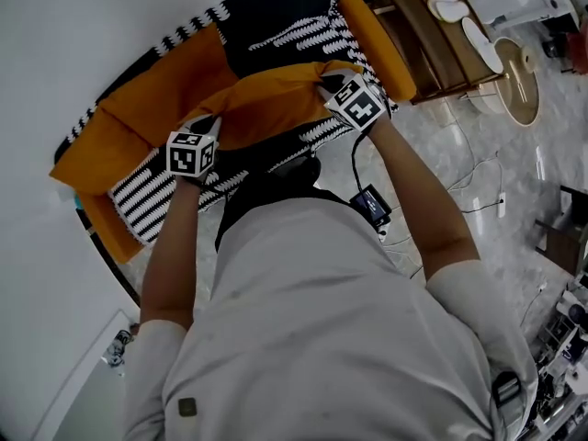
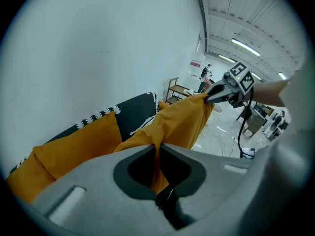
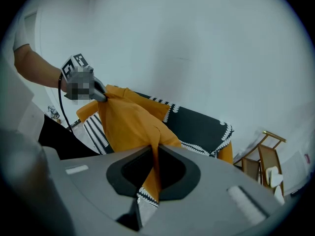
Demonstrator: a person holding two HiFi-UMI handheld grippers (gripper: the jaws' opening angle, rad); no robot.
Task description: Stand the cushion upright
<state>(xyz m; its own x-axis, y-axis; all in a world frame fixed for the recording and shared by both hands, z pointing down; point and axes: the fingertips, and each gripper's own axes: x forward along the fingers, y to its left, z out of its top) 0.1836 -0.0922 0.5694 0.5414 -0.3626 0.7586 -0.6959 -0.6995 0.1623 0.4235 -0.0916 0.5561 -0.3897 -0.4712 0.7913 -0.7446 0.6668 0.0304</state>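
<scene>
An orange cushion [image 1: 266, 104] hangs stretched between my two grippers above a sofa. My left gripper [image 1: 204, 134] is shut on the cushion's left corner, where a fold of orange cloth [image 2: 158, 166] runs between the jaws. My right gripper [image 1: 328, 84] is shut on the other corner, and the cloth [image 3: 153, 168] is pinched in its jaws too. Seen in the left gripper view, the cushion [image 2: 179, 122] spans across to the right gripper [image 2: 210, 98]. In the right gripper view the cushion [image 3: 125, 122] reaches to the left gripper [image 3: 101, 96].
The sofa [image 1: 276, 21] is black with white patterns, and orange cushions [image 1: 152, 95] line its back against a white wall. A wooden rack [image 1: 441, 35] stands to the right, and cables [image 1: 478, 191] lie on the marble floor. A black device [image 1: 372, 205] hangs at the person's waist.
</scene>
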